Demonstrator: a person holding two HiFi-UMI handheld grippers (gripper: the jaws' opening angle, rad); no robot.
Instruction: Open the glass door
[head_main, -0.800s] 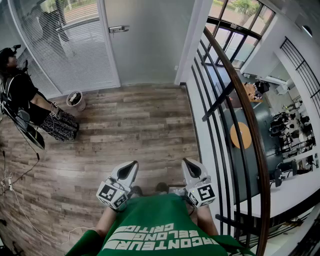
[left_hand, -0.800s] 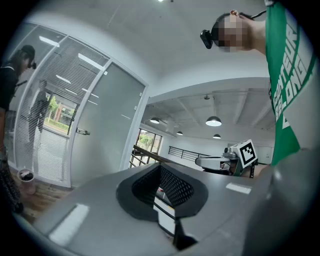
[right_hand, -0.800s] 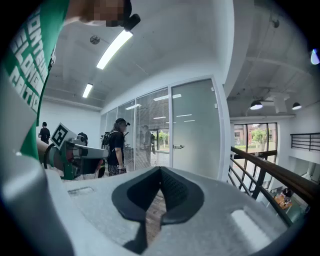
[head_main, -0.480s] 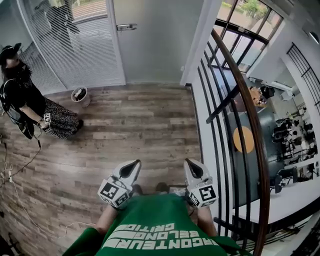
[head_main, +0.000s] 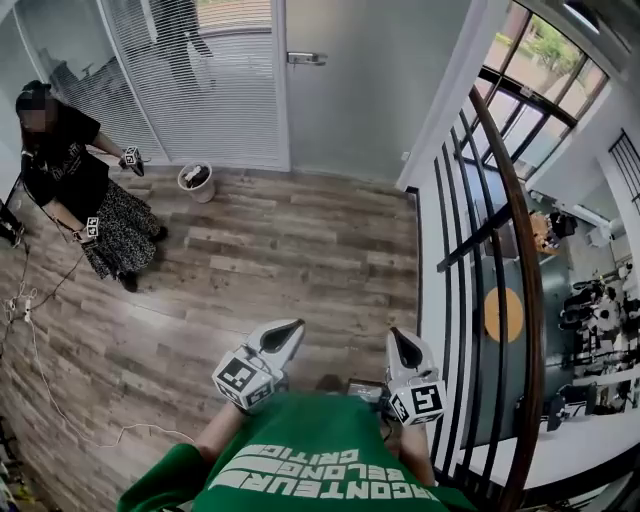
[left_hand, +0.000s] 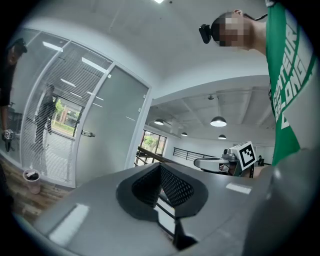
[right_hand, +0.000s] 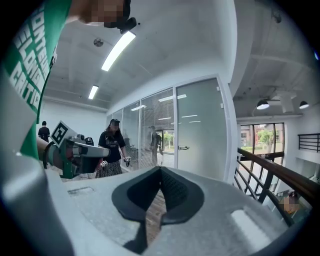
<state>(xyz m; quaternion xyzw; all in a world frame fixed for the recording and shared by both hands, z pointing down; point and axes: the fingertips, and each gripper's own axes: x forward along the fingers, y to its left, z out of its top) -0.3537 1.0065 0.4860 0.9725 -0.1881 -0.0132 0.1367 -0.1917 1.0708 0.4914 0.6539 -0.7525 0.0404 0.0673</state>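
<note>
The frosted glass door (head_main: 365, 90) stands shut at the far side of the wooden floor, with its metal lever handle (head_main: 306, 58) near its left edge. Both grippers are held close to my body, several floor planks short of the door. My left gripper (head_main: 289, 329) is shut with nothing in it, and my right gripper (head_main: 401, 341) is likewise shut and bare. From the left gripper (left_hand: 160, 168) the door (left_hand: 112, 125) and handle (left_hand: 88, 133) lie ahead to the left. From the right gripper (right_hand: 161, 171) the door (right_hand: 200, 130) and handle (right_hand: 184, 147) are straight ahead.
A person in black (head_main: 75, 170) stands at the left by the blinds-covered glass wall (head_main: 190, 80). A small bin (head_main: 195, 180) sits at that wall's foot. A black railing with a wooden top rail (head_main: 520, 260) runs along the right. Cables (head_main: 40, 350) trail on the floor at left.
The head view has swung left, so the door and handle now sit further right. The person at left has shifted and raised an arm. Both grippers stay shut near my body.
</note>
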